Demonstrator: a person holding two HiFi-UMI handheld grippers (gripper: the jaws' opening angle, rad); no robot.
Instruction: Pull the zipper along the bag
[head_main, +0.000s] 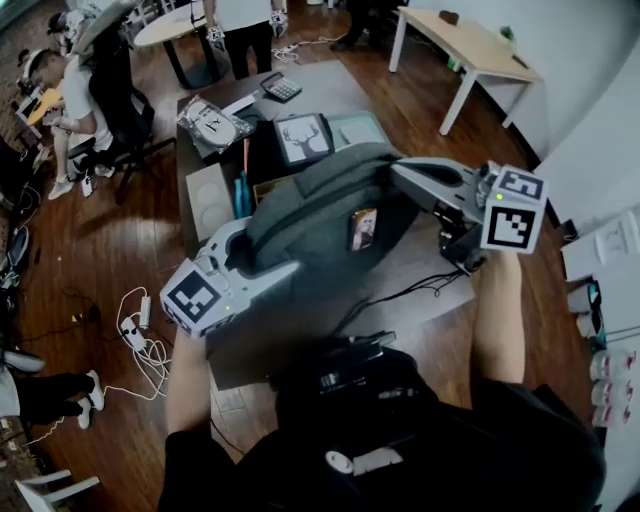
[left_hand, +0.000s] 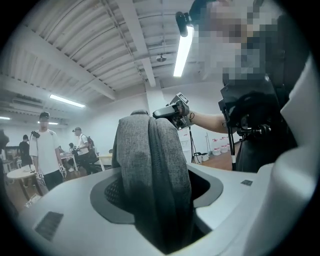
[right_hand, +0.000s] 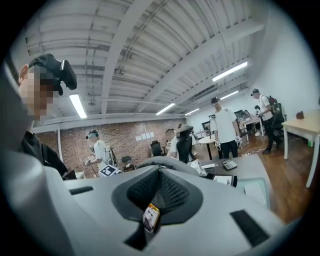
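**Head view.** A grey backpack (head_main: 320, 215) lies on the counter (head_main: 420, 275) in front of the person, between the two tongs. The left tongs (head_main: 268, 250), with its marker cube (head_main: 195, 297), meets the near left end of the backpack. The right tongs (head_main: 395, 168), with its marker cube (head_main: 515, 210), reaches the upper right edge of the backpack from the right. A small orange-and-yellow tag (head_main: 363, 229) hangs on the side of the backpack, below the right tongs. Behind the backpack, the counter carries a framed deer picture (head_main: 303, 137) and a calculator (head_main: 281, 87). White cables (head_main: 140, 330) lie on the wooden floor to the left.

**Left gripper view.** The left tongs (left_hand: 155, 180) stands partly open and clamps a thick upright fold of the backpack (left_hand: 150, 150). The fabric fills the gap between the jaws. A dark zipper line (left_hand: 155, 165) runs lengthwise along the fold. Beyond the top of the fold, the right tongs (left_hand: 172, 111) shows, with the person's forearm behind it.

**Right gripper view.** The right tongs (right_hand: 160, 170) is fully closed, its jaws meeting along one seam. The rounded grey top of the backpack (right_hand: 165, 161) lies just past the tips. The tag (right_hand: 151, 217) shows in the slot at the base of the jaws. Whether the tips pinch a zipper pull cannot be made out.
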